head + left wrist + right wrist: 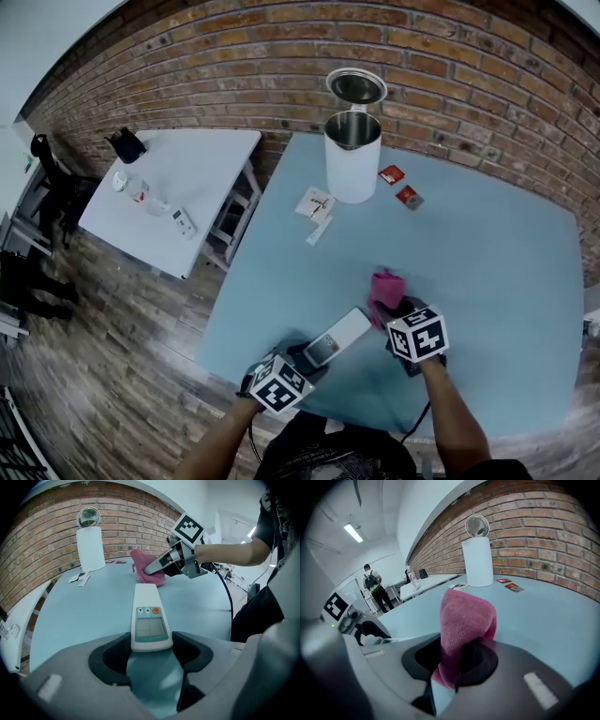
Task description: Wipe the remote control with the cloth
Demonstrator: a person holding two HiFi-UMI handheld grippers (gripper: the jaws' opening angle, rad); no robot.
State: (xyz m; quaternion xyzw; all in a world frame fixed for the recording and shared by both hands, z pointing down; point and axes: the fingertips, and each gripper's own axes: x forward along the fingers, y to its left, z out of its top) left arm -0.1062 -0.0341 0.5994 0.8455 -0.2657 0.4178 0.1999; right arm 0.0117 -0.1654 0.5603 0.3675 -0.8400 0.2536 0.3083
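My left gripper (305, 359) clamps the remote's (339, 336) near end; the remote lies on the table (487, 262), pointing straight ahead of the jaws. My right gripper (392, 317) pinches the cloth (384, 289) near the remote's far end.

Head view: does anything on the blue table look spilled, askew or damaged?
Nothing spilled or damaged. Only loose clutter: two small red packets and white paper slips lie scattered beside the upright white cylindrical bin, whose round lid stands open.
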